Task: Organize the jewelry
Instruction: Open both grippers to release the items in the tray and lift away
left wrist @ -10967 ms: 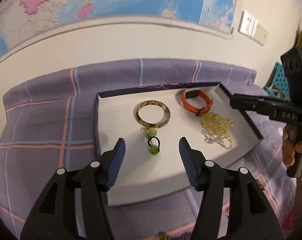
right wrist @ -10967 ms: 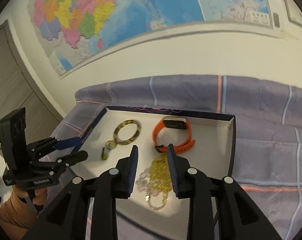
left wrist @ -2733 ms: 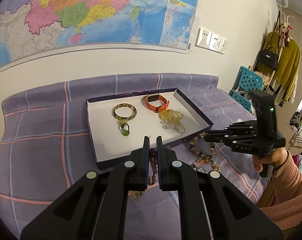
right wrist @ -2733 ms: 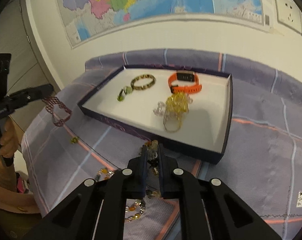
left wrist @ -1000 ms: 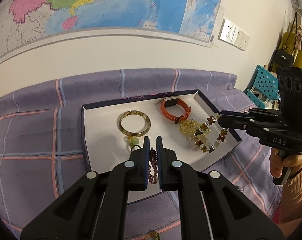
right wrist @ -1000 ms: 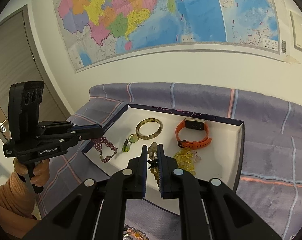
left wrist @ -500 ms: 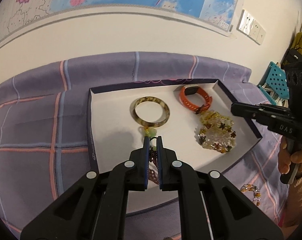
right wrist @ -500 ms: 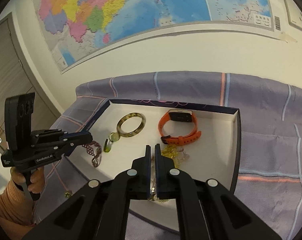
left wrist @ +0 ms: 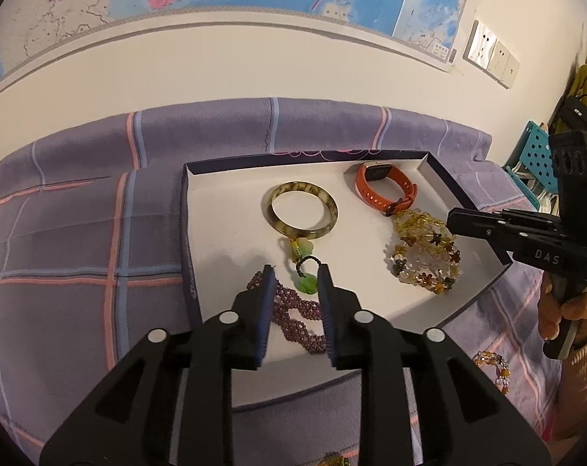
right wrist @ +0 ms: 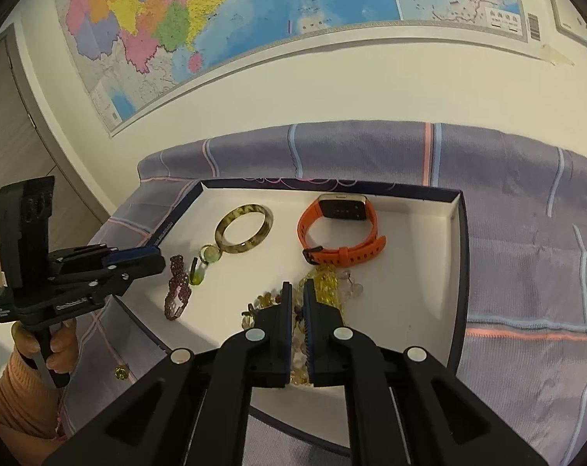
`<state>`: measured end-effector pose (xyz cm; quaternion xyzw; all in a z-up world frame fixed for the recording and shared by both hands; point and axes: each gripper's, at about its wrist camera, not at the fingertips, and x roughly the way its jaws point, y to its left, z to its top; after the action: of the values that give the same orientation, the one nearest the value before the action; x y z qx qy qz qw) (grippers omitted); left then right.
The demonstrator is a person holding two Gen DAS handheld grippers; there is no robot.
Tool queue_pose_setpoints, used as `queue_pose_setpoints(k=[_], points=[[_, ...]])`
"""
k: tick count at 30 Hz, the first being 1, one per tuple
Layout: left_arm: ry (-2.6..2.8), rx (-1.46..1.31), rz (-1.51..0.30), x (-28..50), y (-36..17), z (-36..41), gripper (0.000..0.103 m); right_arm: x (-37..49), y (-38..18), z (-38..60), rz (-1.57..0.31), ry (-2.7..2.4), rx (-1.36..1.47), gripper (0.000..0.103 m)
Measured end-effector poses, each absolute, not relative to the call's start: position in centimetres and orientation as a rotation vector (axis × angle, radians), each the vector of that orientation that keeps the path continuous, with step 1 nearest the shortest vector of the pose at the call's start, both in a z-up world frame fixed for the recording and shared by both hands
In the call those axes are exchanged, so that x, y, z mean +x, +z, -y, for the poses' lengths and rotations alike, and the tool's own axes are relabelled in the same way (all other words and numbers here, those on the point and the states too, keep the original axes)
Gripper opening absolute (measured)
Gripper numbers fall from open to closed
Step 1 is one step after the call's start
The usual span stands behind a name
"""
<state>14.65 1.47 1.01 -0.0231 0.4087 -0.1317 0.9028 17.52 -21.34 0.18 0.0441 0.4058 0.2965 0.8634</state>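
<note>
Inside the tray (left wrist: 437,173), the left gripper (left wrist: 295,285) hangs with jaws apart over the purple bracelet (left wrist: 293,312); the right gripper (right wrist: 298,295) seems nearly closed over the amber beads (right wrist: 324,283).

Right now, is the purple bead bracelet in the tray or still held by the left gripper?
In the tray. The purple bead bracelet lies on its white floor, and the left gripper is open above it.

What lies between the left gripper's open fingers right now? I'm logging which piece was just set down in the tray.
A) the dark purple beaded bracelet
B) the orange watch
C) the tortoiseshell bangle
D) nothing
A: the dark purple beaded bracelet lies on the tray floor between the parted fingers of the left gripper.
</note>
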Motion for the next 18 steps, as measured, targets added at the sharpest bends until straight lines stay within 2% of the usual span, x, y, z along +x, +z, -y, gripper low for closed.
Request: queue_pose_setpoints(k=[3, 7, 10, 12, 15, 18], points=[[-0.272, -0.055, -0.829, 13.8, 1.5, -1.8, 0.028, 17.2, 0.3, 21.5, -0.846, 0.618, 0.095, 0.006], [-0.258, -0.048, -0.805, 12.6, 2.0, -2.0, 0.038, 16.5, 0.5, 21.7, -0.836, 0.618, 0.098, 0.02], [-0.246, -0.05, -0.787, 11.4, 2.4, -2.0, 0.045, 15.7, 0.7, 21.9, -0.83, 0.619, 0.105, 0.021], [-0.237, -0.058, -0.768, 10.4, 2.7, -2.2, 0.049, 15.0, 0.9, 22.2, -0.823, 0.62, 0.107, 0.025], [-0.23, -0.061, -0.748, 8.9, 3.1, -2.5, 0.052, 13.6, 1.3, 22.5, -0.808, 0.621, 0.101, 0.042], [-0.228, -0.044, -0.737, 7.5, 3.1, -2.5, 0.052, 12.2, 1.6, 22.8, -0.799, 0.633, 0.094, 0.045]])
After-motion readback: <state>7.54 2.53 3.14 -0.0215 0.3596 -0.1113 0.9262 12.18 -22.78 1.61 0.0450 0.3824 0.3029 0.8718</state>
